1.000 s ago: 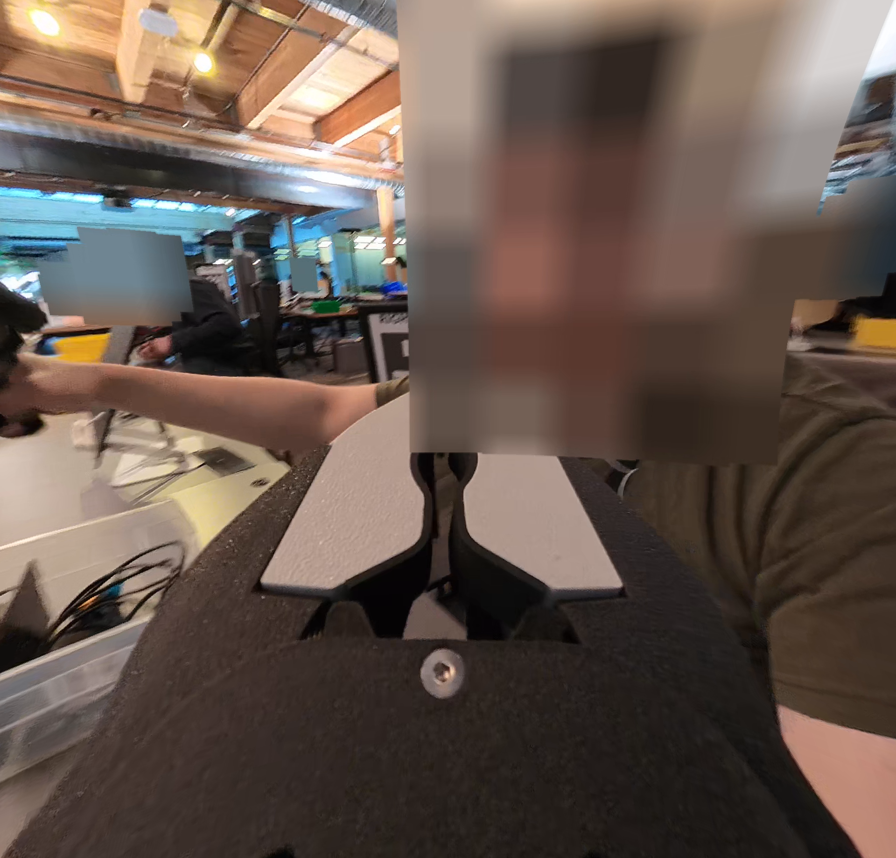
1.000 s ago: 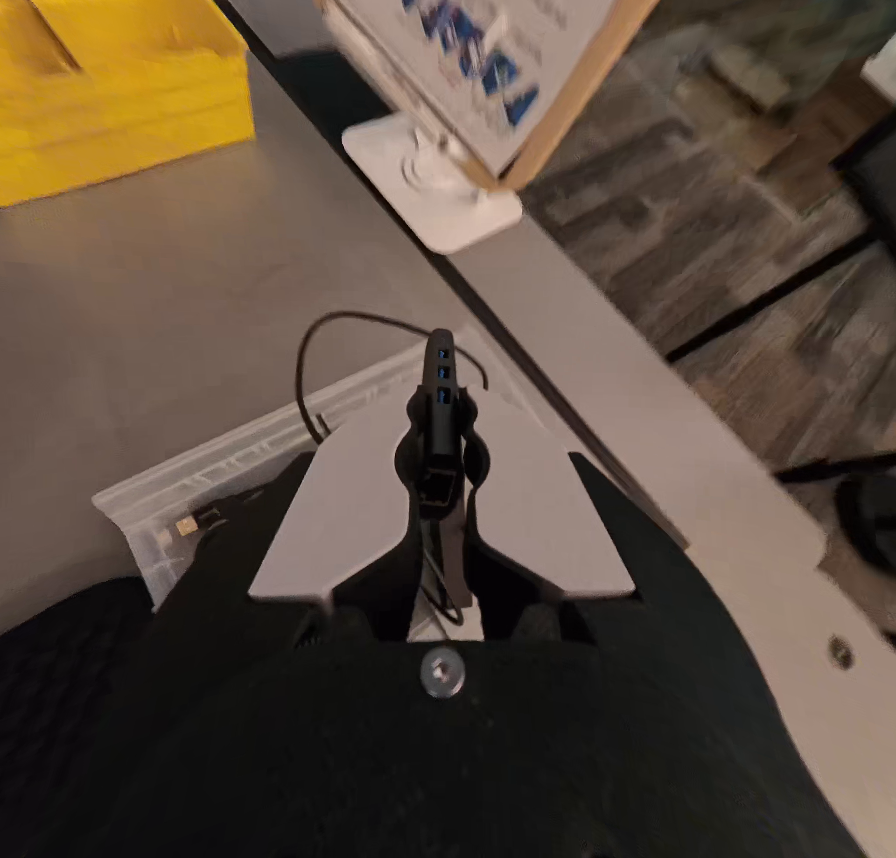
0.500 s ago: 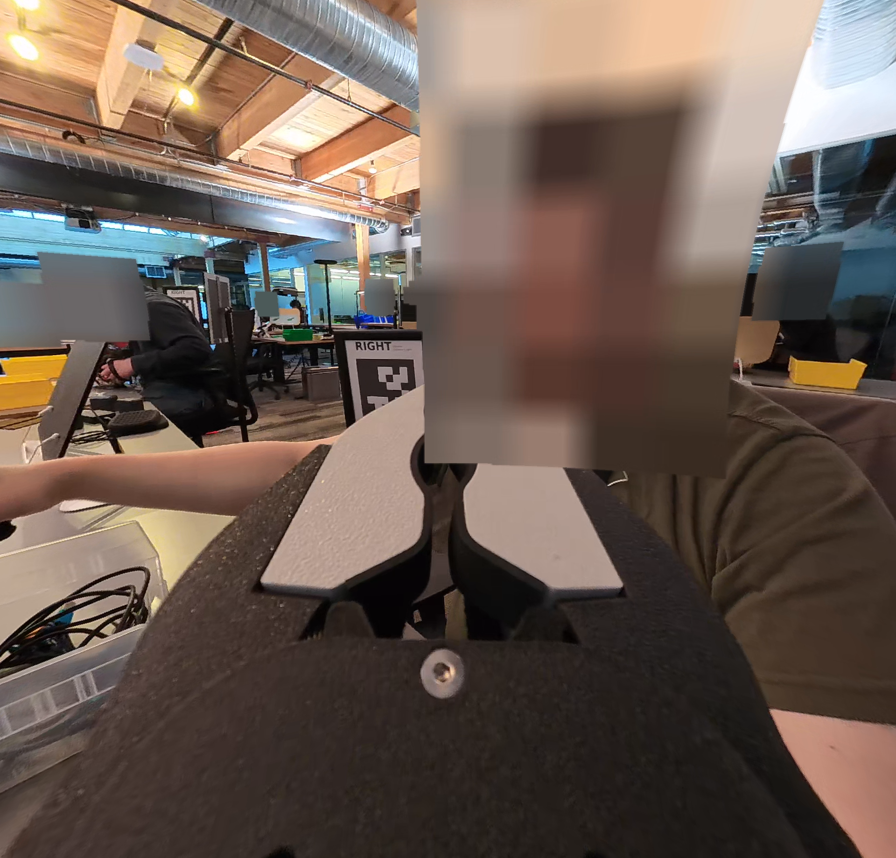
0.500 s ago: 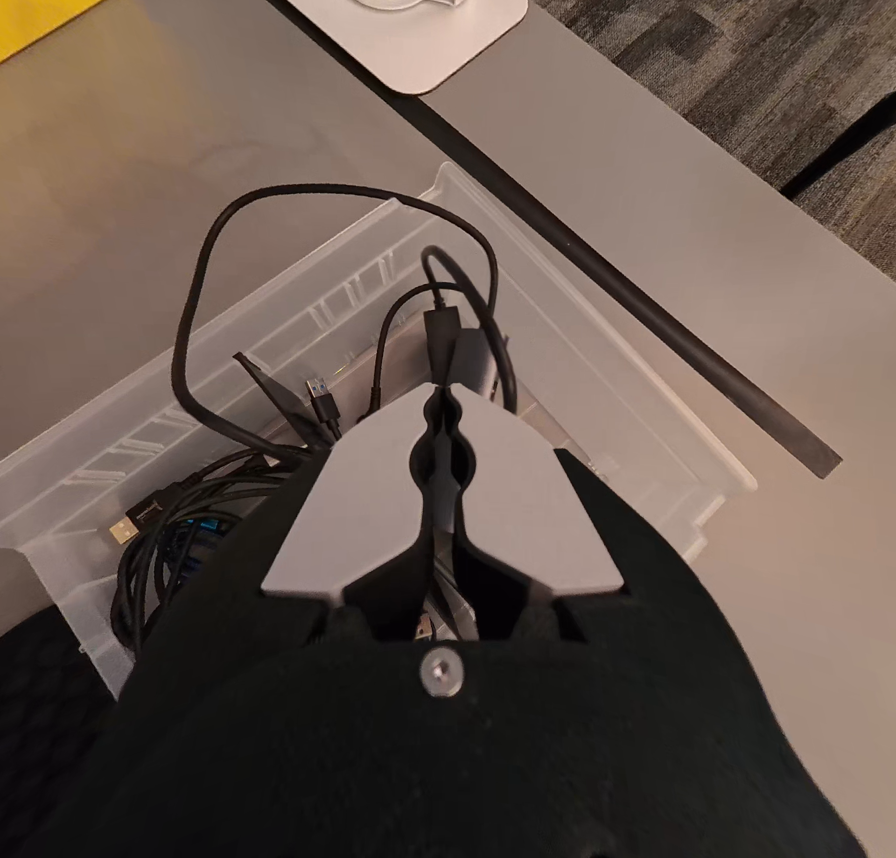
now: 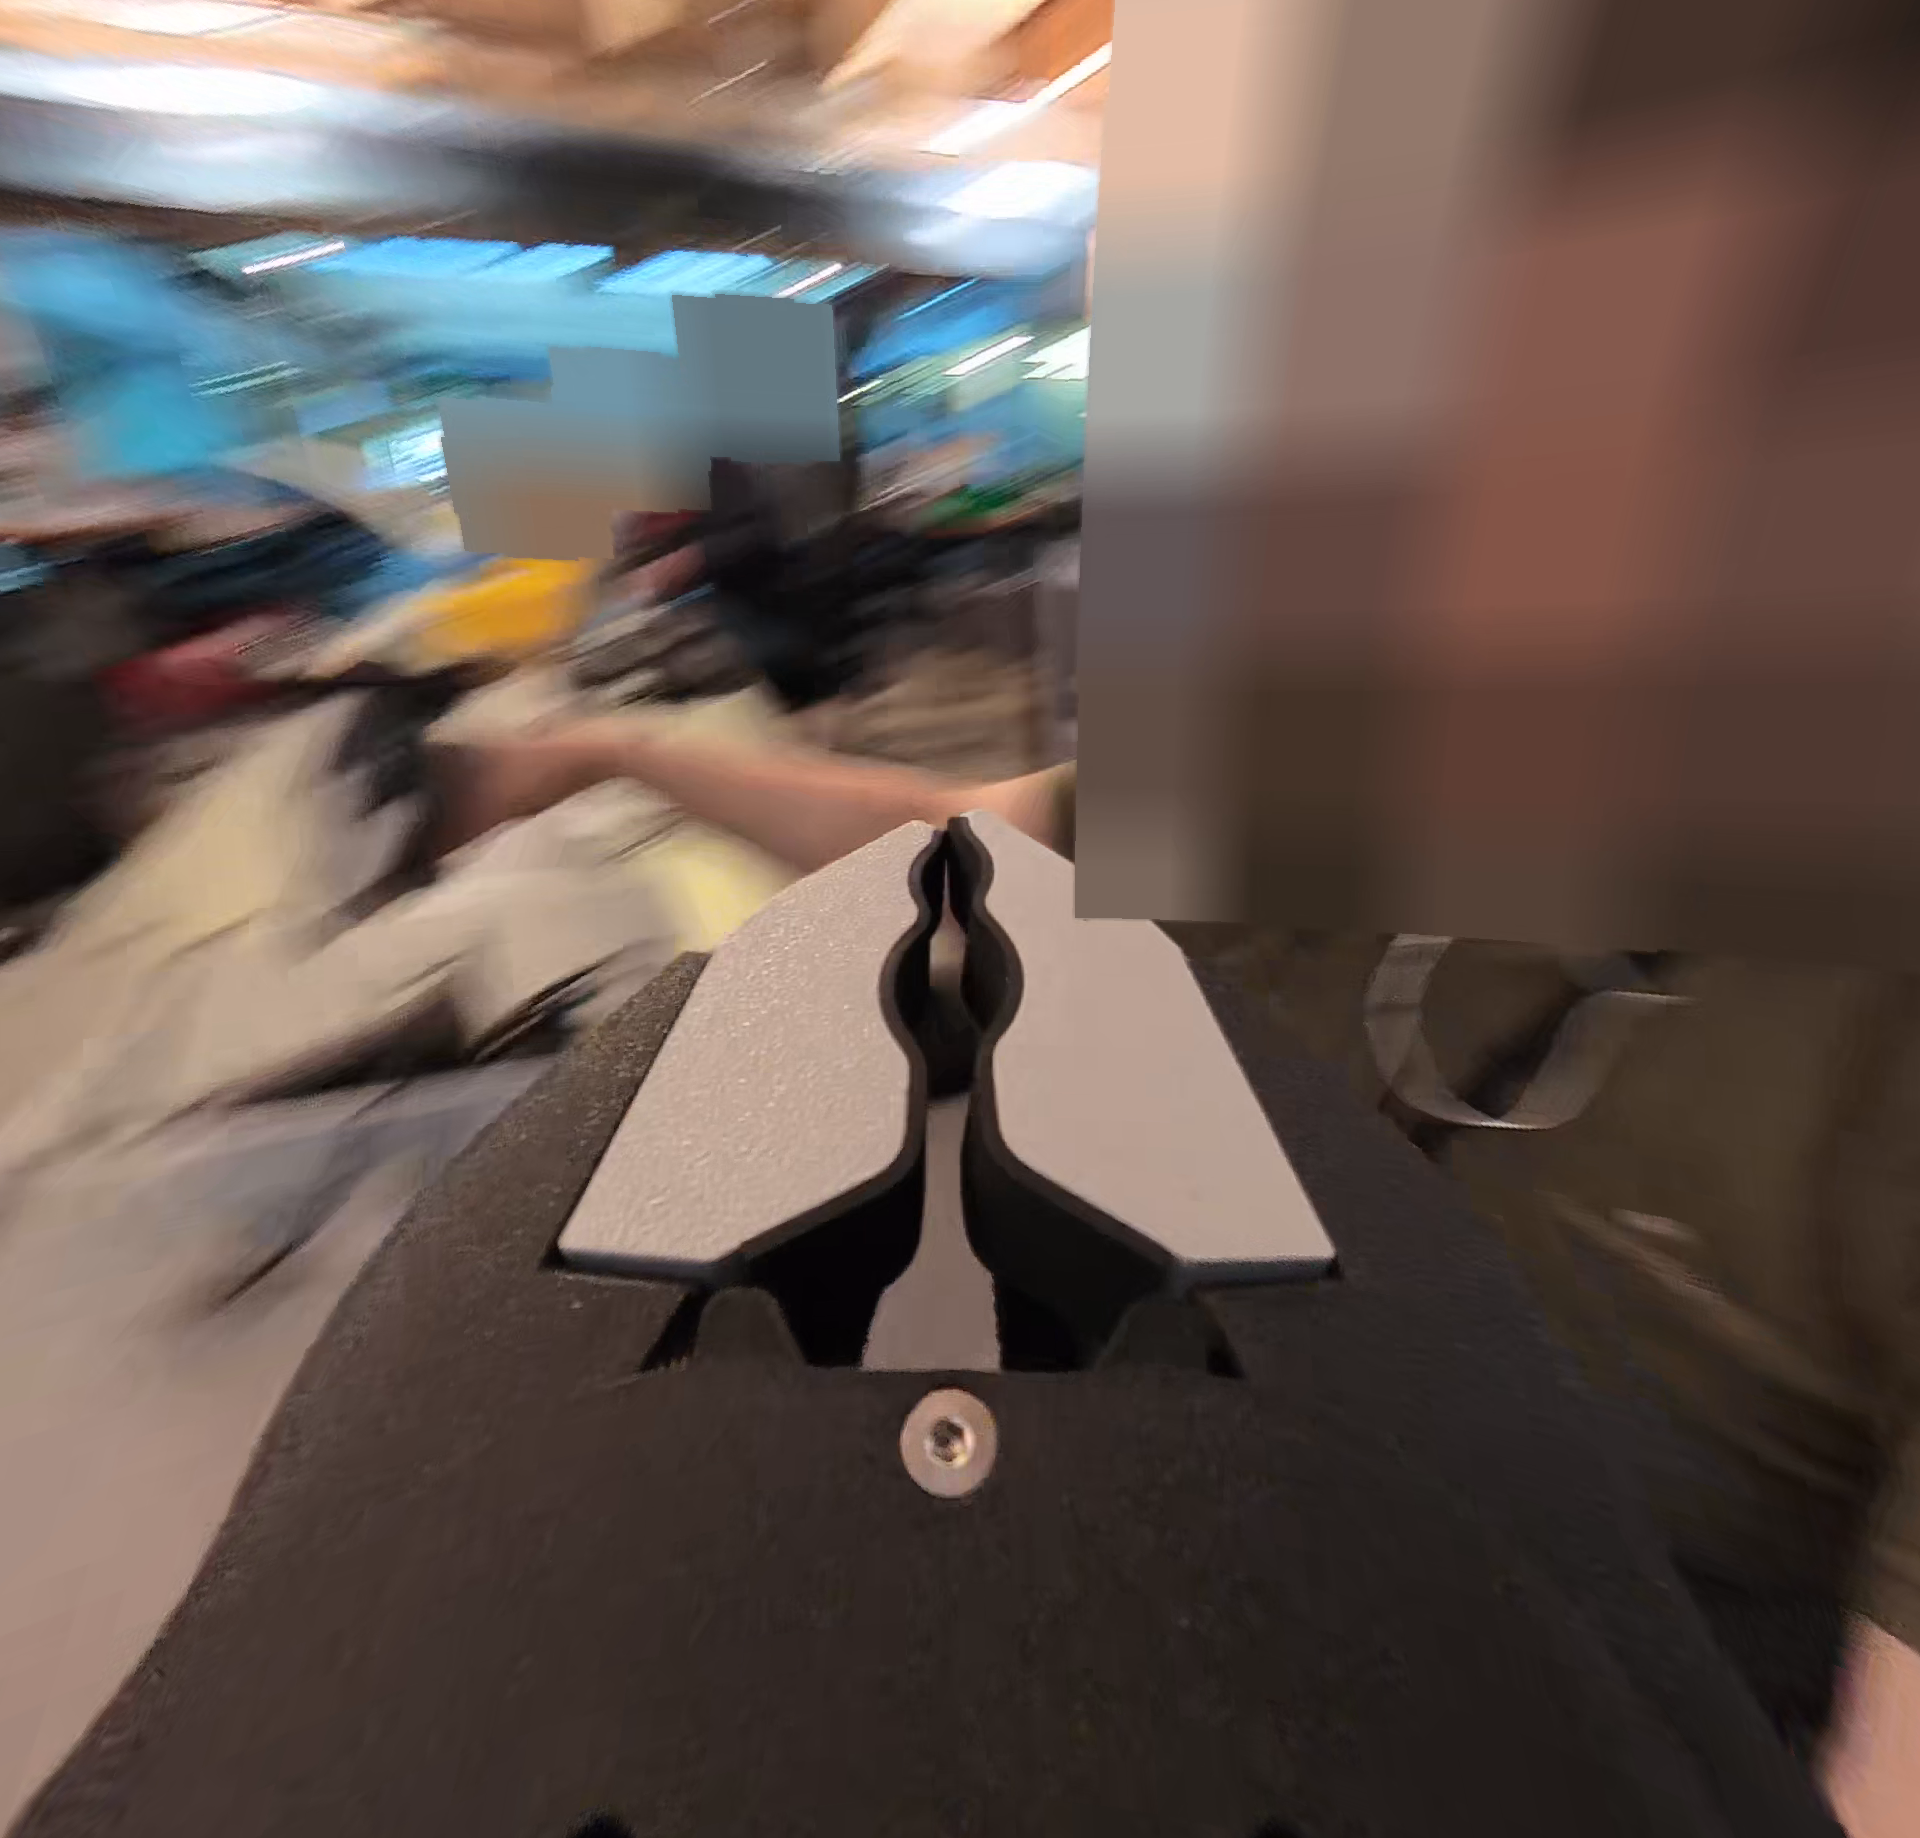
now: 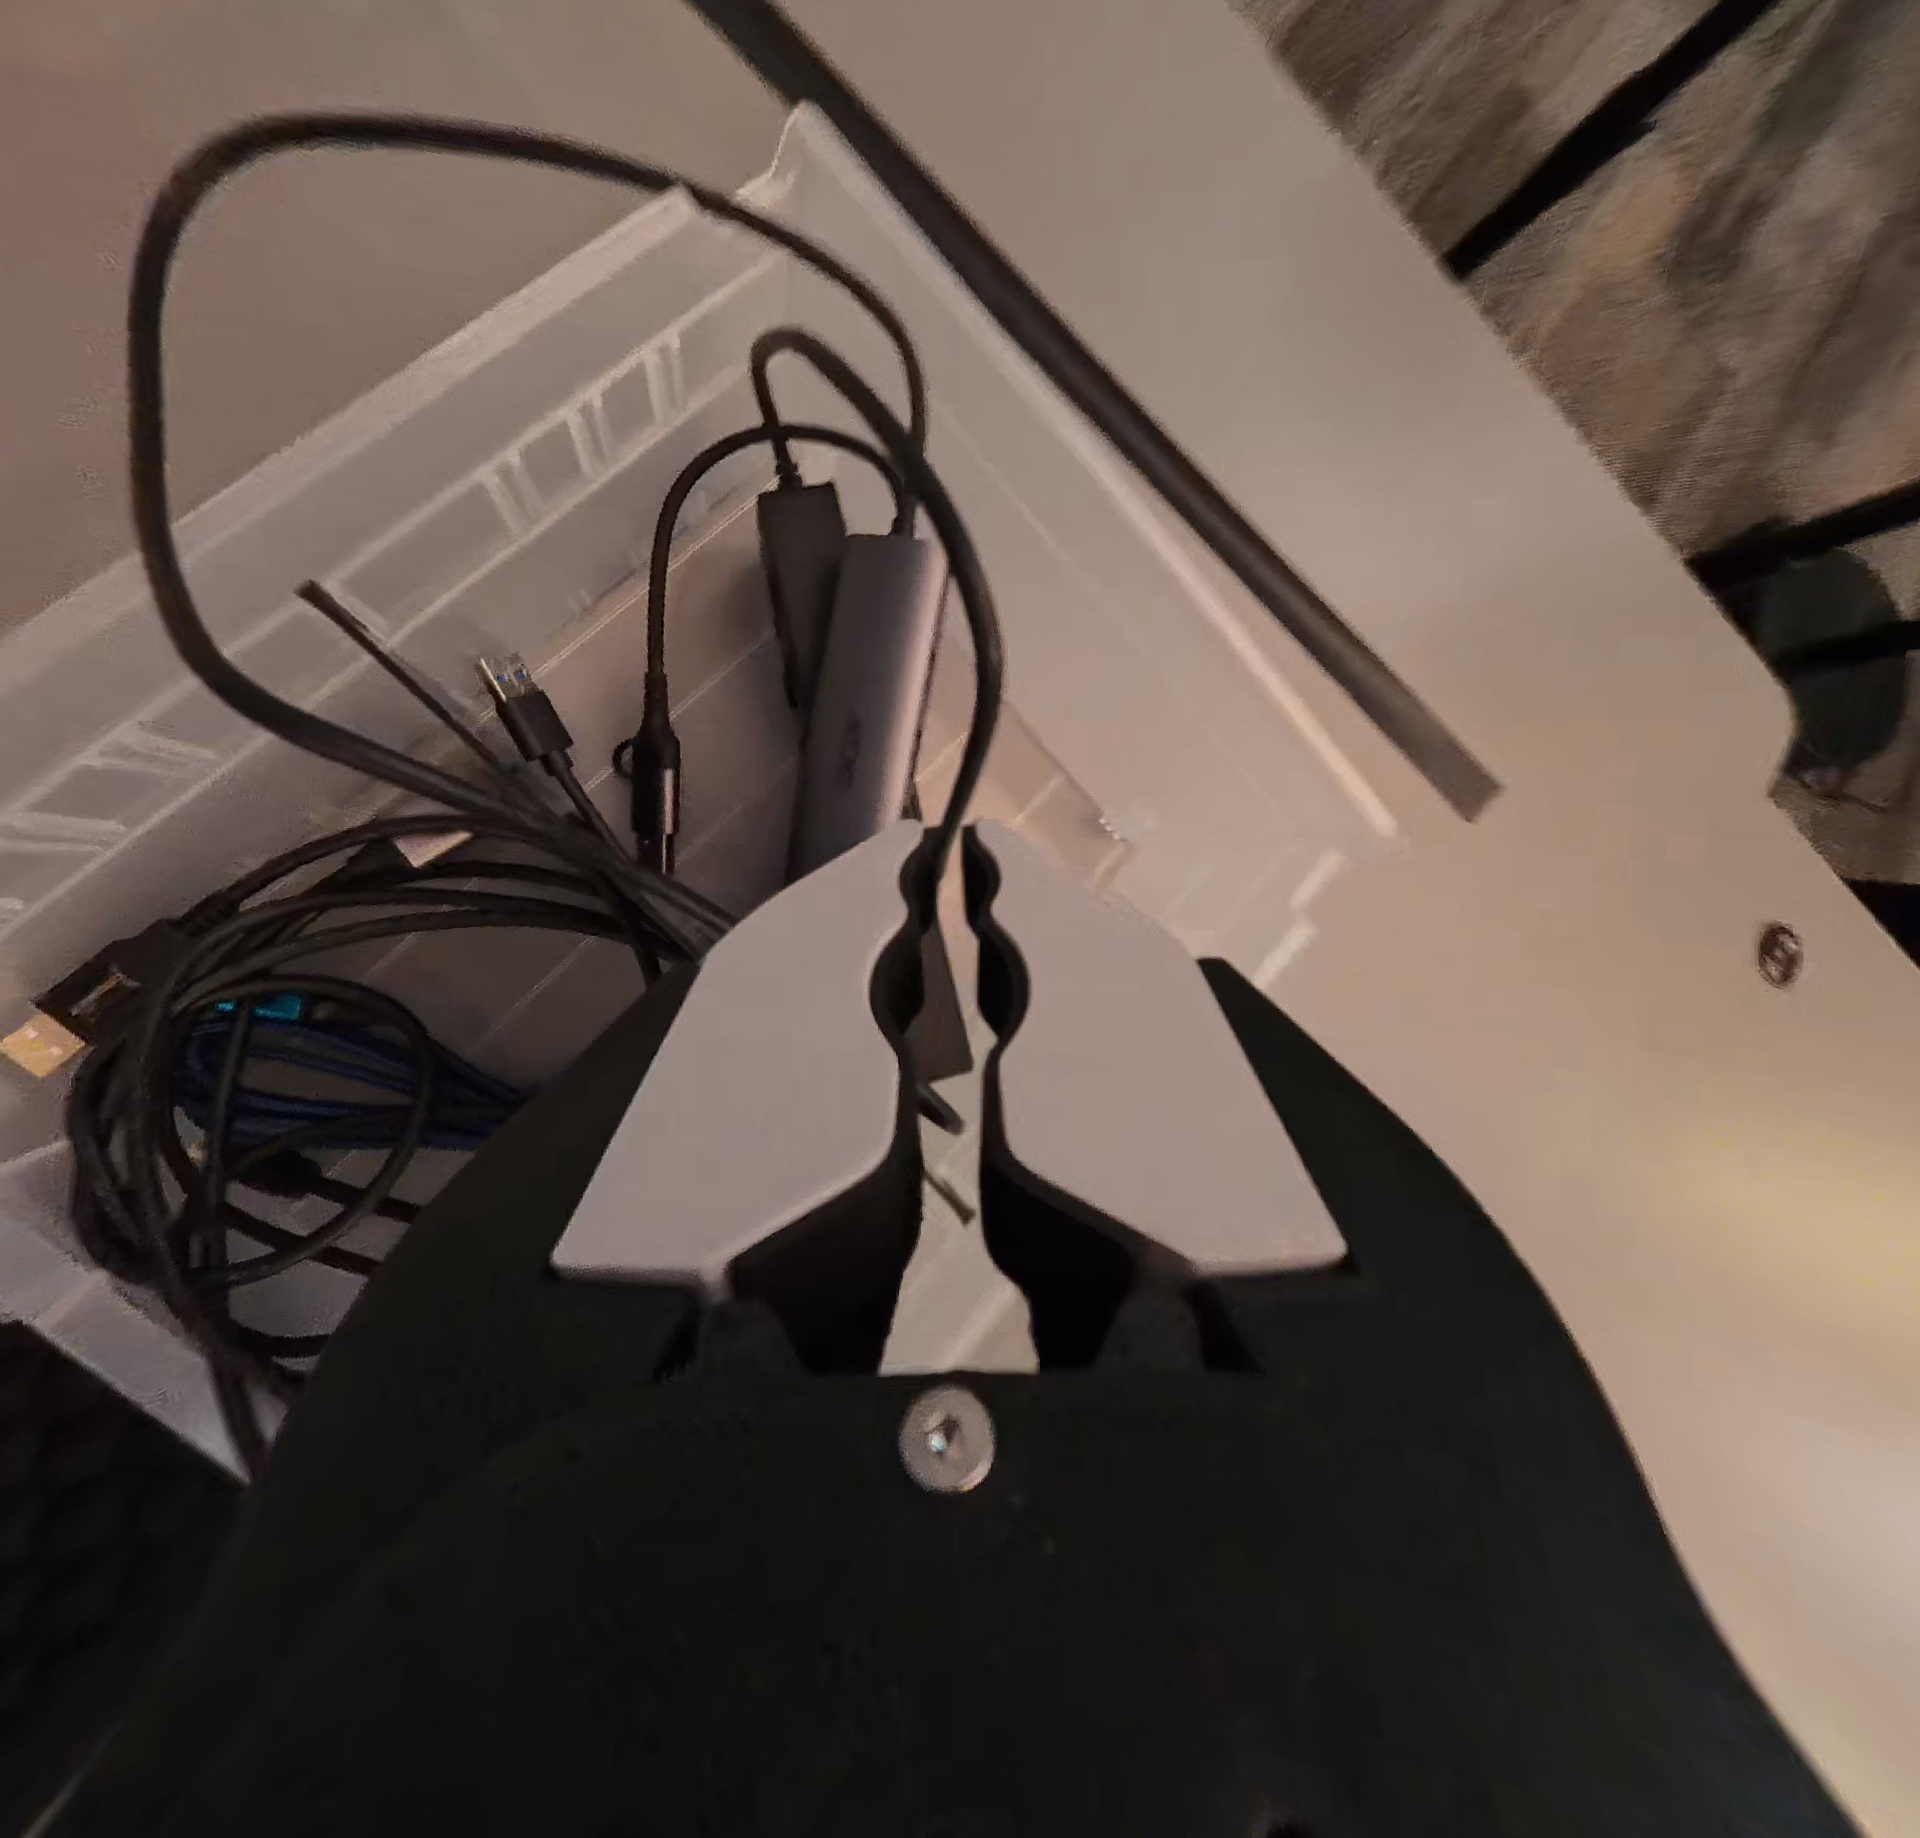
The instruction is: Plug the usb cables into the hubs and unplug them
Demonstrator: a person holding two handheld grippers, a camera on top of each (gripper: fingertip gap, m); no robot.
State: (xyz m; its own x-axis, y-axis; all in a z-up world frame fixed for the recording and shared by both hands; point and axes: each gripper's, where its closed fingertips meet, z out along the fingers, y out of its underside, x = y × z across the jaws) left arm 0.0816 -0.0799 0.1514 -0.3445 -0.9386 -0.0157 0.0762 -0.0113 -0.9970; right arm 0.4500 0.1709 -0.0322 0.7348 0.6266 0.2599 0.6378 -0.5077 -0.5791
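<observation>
A: What's the left gripper (image 5: 951, 838) doing?

B: Its jaws are pressed together on nothing, and it points away from the work, toward a person in an olive shirt (image 5: 1662, 1269) at three o'clock. The rest of that view is smeared.

A: And the right gripper (image 6: 943, 838)?

B: Slightly spread above a clear plastic bin (image 6: 582, 438). A thin black cable (image 6: 156, 354) runs between its fingers, but whether it is pinched I cannot tell.

A: Where are the hubs?

B: A grey hub (image 6: 878, 687) leans at twelve o'clock from the tips, a darker one (image 6: 795, 583) touching it at eleven. A loose USB plug (image 6: 525, 708) lies at ten, and the cable tangle (image 6: 239, 1061) sits at eight.

A: How will they handle?

B: Probably light, rigid and smooth. I'd grip the hub's long flat sides and a cable by its stiff plug shell, since the cord is limp.

A: Obstacles?

B: Looping cords could snag, and the bin wall crowds the hubs. The grey table (image 6: 1351, 438) lies beyond.
</observation>
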